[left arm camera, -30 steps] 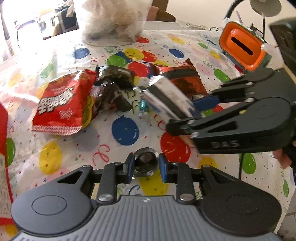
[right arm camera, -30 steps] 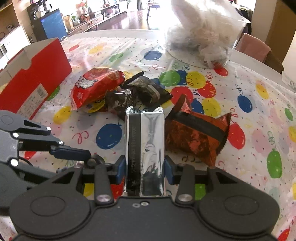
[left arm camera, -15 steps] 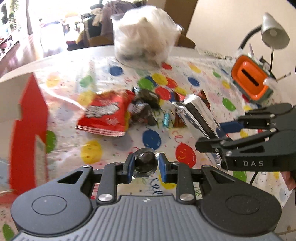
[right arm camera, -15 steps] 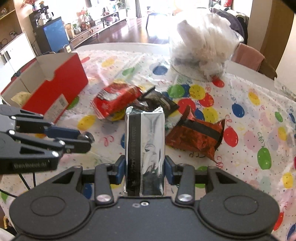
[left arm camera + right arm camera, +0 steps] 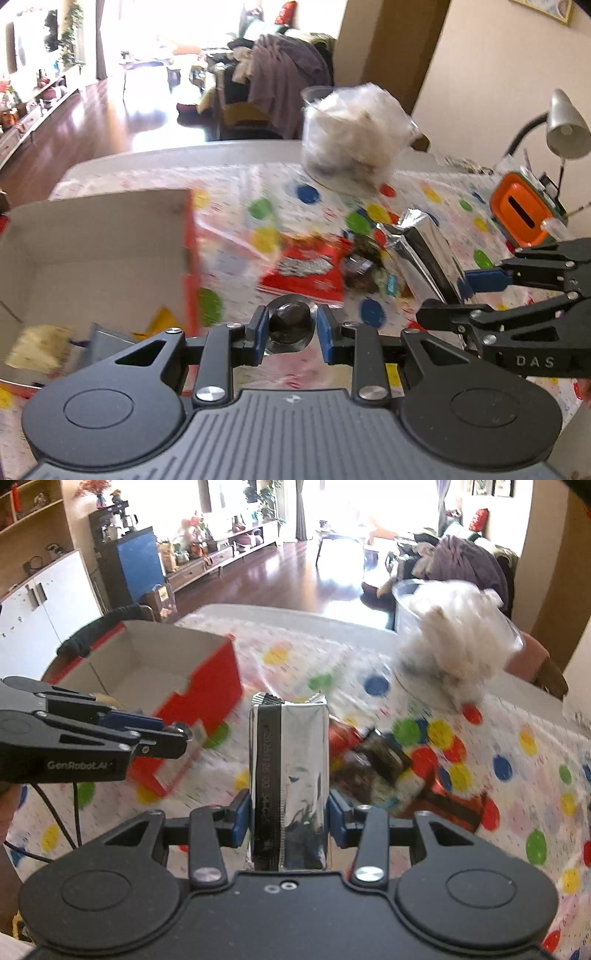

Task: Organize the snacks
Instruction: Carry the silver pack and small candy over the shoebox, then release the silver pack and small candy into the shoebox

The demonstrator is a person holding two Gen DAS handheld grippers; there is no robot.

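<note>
- Balloon-print tablecloth [image 5: 517, 775] over a table in a bright living room; dark wood floor and shelving behind.
- Red cardboard box [image 5: 207, 686], open-topped, at table's left; pale interior [image 5: 92, 240] with a few items at the near edge, blurred.
- Left gripper [image 5: 290, 325]: blue pads pinching a small round foil-wrapped snack [image 5: 290, 323], held just beside the box's near corner.
- Right gripper [image 5: 288, 812]: jaws clamped on both sides of a silver foil packet [image 5: 291, 775], held upright, dark seam strip down its left face; raised above the cloth.
- Loose on the cloth between box and right gripper: red snack bag [image 5: 306, 269], dark wrappers [image 5: 364, 266] touching its right edge, brown-orange packet [image 5: 450, 805] nearby.
- Clear container of white stuffing [image 5: 351, 144] at the far table edge.
- Orange-faced device [image 5: 521, 214] and desk lamp [image 5: 565, 125] at far right.
</note>
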